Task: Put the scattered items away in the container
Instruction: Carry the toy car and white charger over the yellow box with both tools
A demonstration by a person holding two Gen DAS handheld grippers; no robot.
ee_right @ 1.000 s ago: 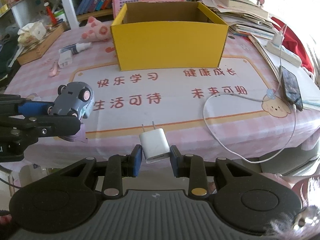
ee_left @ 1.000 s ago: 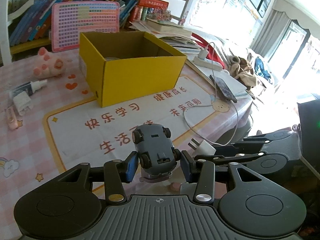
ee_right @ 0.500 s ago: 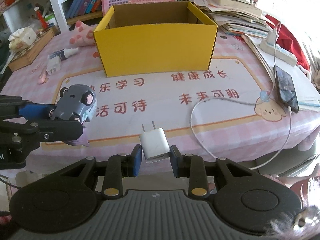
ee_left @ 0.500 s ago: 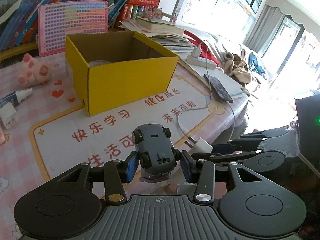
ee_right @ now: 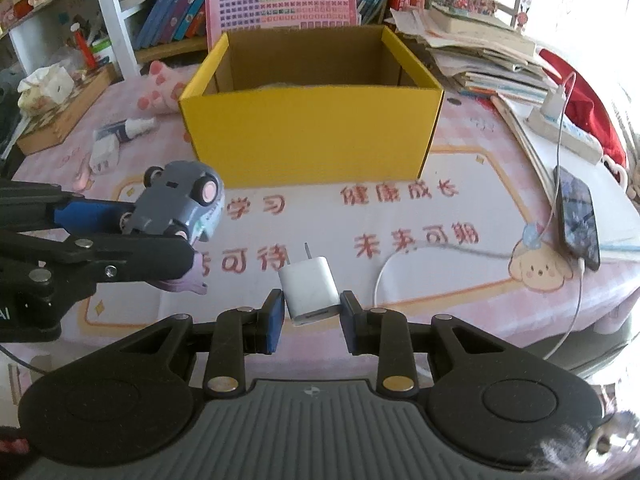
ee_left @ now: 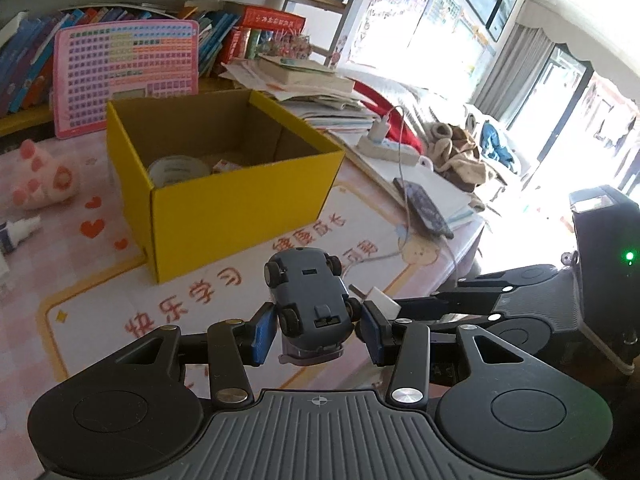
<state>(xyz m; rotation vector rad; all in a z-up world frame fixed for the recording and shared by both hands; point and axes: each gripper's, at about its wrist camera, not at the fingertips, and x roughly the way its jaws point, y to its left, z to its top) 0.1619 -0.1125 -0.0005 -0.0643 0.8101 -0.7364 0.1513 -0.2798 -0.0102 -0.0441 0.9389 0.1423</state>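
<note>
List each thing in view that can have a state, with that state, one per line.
left gripper: shut on the toy car
toy car: held off the table, underside up
right gripper: shut on the charger plug
charger plug: held, prongs pointing forward
yellow box: open, upright, tape roll inside
phone: lying flat, cable plugged in
spray bottle: lying on its side

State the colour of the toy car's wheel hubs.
Pink hubs on the grey-blue toy car, clearest in the right wrist view.
</note>
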